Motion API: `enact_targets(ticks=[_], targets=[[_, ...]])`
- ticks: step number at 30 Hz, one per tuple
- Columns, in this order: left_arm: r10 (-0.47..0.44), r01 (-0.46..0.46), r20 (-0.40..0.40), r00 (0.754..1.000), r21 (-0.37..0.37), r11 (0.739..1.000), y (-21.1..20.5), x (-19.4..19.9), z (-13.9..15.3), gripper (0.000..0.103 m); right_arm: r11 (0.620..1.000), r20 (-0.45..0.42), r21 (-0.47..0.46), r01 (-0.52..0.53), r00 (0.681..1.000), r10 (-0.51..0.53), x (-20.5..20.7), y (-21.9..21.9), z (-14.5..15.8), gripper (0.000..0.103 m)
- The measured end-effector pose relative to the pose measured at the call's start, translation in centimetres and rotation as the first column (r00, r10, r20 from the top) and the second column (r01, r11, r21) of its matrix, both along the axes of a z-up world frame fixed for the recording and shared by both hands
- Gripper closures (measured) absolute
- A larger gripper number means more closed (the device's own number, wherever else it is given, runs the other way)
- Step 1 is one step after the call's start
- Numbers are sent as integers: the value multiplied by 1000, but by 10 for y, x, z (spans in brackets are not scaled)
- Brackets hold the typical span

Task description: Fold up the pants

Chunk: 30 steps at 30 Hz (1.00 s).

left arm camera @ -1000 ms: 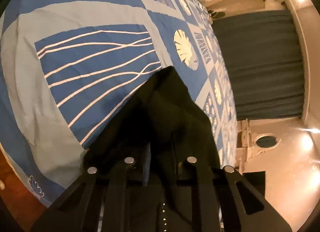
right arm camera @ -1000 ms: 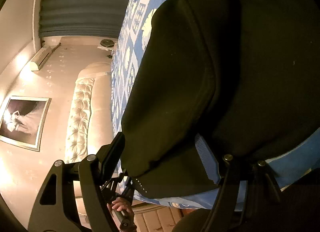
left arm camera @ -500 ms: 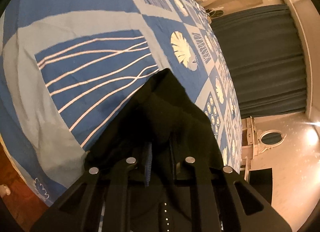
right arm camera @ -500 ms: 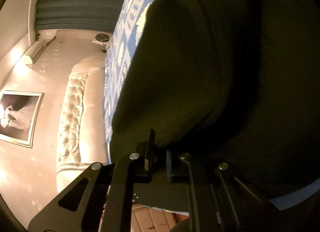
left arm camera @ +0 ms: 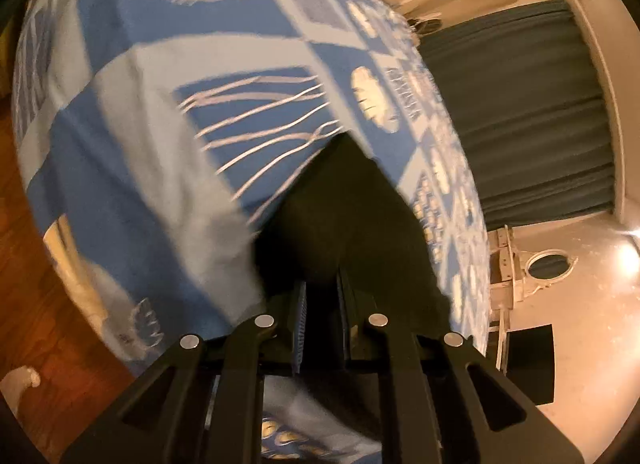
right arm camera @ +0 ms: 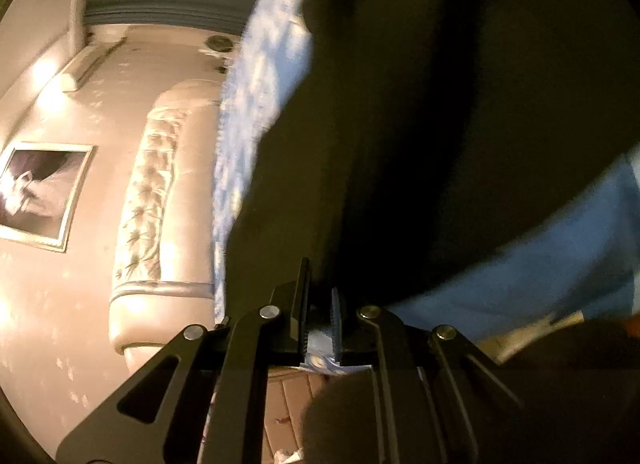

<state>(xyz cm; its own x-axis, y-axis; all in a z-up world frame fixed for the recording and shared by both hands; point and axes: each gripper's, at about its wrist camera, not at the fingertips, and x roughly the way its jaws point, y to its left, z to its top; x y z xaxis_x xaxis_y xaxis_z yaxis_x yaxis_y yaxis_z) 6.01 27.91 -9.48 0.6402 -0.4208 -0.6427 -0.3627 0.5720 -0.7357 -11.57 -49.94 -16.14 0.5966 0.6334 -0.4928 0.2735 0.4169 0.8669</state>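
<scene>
The black pants (left arm camera: 344, 216) hang from my left gripper (left arm camera: 322, 304), which is shut on their edge above the blue patterned bedspread (left arm camera: 160, 124). In the right wrist view the pants (right arm camera: 420, 124) fill the upper right as a dark mass. My right gripper (right arm camera: 320, 312) is shut on the pants' near edge, with dark cloth pinched between its fingers. Both views are motion-blurred.
The bed's tufted cream headboard (right arm camera: 152, 204) and a framed picture (right arm camera: 36, 192) are at the left in the right wrist view. Dark curtains (left arm camera: 528, 116) and a white dresser with a round mirror (left arm camera: 536, 268) stand beyond the bed. Wooden floor (left arm camera: 24, 248) lies left.
My right gripper went from open to shut on the pants' edge. Both grippers have lifted and pulled back, so the pants rise off the bedspread.
</scene>
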Motion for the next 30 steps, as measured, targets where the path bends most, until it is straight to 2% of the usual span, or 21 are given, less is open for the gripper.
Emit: enact_targets(ticks=[2,5,6,7,8,10,11,13,16,18,19,21,22,23,25,28,30], targets=[[0,0,-13,1000,-27,1000,2,-1,-12,89,1000,2,-30,-7,1000,7,0,0,-3,95],[-1,2,14,1000,-66,998,5,-1,-19,88,1000,-3,-26,-14,1000,14,0,-1,0,93],[-3,3,15,1000,-60,998,5,-2,-18,84,999,-8,-29,-13,1000,13,-1,-3,3,91],[-5,6,11,1000,-40,999,5,-3,-15,76,999,-8,-35,-15,1000,15,-2,-3,5,85],[-6,6,6,1000,-9,1000,4,-5,-11,71,999,-1,-48,-15,1000,15,-4,-7,11,79],[-10,10,0,1000,77,997,0,-10,0,48,995,13,-98,-4,1000,6,-7,-19,24,68],[-15,14,0,1000,145,989,-5,-14,9,42,990,29,-138,7,1000,-3,-8,-29,34,61],[-24,21,10,1000,241,970,-11,-21,22,24,975,58,-219,41,998,-28,-4,-47,54,56],[-67,44,50,997,362,931,-33,-22,46,22,931,99,-354,91,993,-60,18,-86,90,47],[-105,74,63,992,374,924,-48,-17,56,21,884,134,-451,127,988,-73,50,-107,116,44],[-124,91,68,990,363,927,-57,-13,60,20,848,130,-517,118,990,-58,70,-112,125,38],[-162,131,70,984,325,937,-74,-1,62,20,712,100,-696,90,995,-28,128,-118,139,38],[-183,156,63,981,306,939,-83,4,62,20,672,78,-737,71,997,-20,147,-117,140,38],[-206,182,56,977,288,940,-91,8,61,20,616,36,-787,38,999,-15,177,-119,136,38],[-262,246,33,964,247,937,-115,19,55,20,559,-28,-829,-7,999,-29,218,-121,127,38],[-334,326,13,942,189,926,-148,26,41,20,455,-144,-884,-110,989,-40,274,-118,103,38],[-360,355,-8,933,186,916,-168,27,33,20,387,-214,-905,-176,975,-58,299,-118,85,38]])
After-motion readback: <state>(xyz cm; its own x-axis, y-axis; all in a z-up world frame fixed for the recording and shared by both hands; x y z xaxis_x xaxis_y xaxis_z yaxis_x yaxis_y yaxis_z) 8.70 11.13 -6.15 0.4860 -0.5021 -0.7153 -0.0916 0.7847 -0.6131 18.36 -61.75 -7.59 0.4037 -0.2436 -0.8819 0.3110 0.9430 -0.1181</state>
